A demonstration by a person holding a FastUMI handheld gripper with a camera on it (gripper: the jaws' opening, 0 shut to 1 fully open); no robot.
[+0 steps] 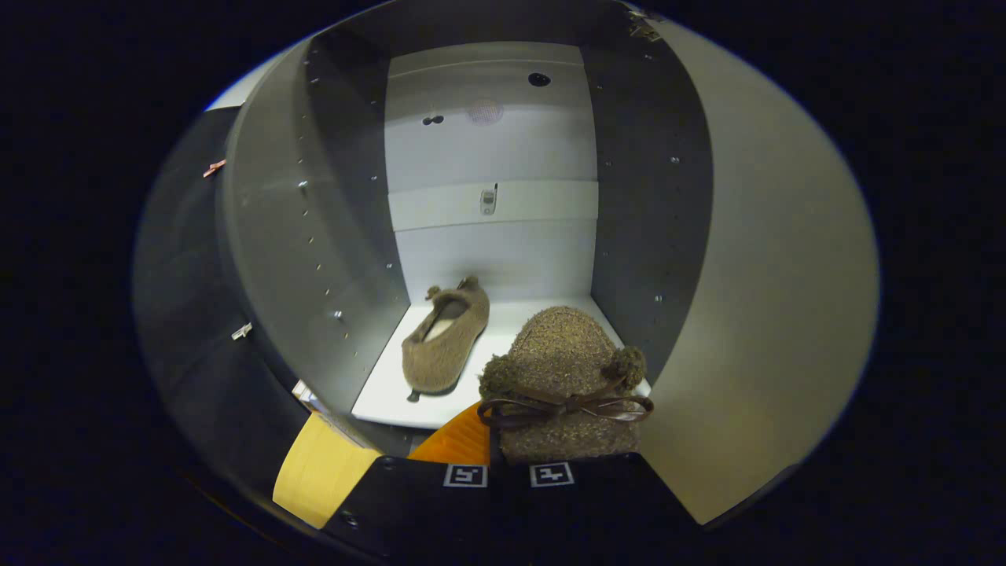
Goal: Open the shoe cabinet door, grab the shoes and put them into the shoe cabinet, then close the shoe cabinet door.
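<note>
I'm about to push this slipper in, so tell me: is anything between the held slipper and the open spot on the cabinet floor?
Nothing visible blocks it. The held slipper, gripped in the gripper, faces bare cabinet floor straight ahead. The other slipper lies off to the left near the side wall, apart from the path.

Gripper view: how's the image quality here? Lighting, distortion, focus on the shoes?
Gripper view: strong fisheye bowing of the cabinet side walls; white back panel evenly lit with no harsh glare; first shoe on the white shelf sharp, with a small shadow beneath; second shoe, held at the gripper just ahead of the fingers, close but its texture and bow stay readable.
</note>
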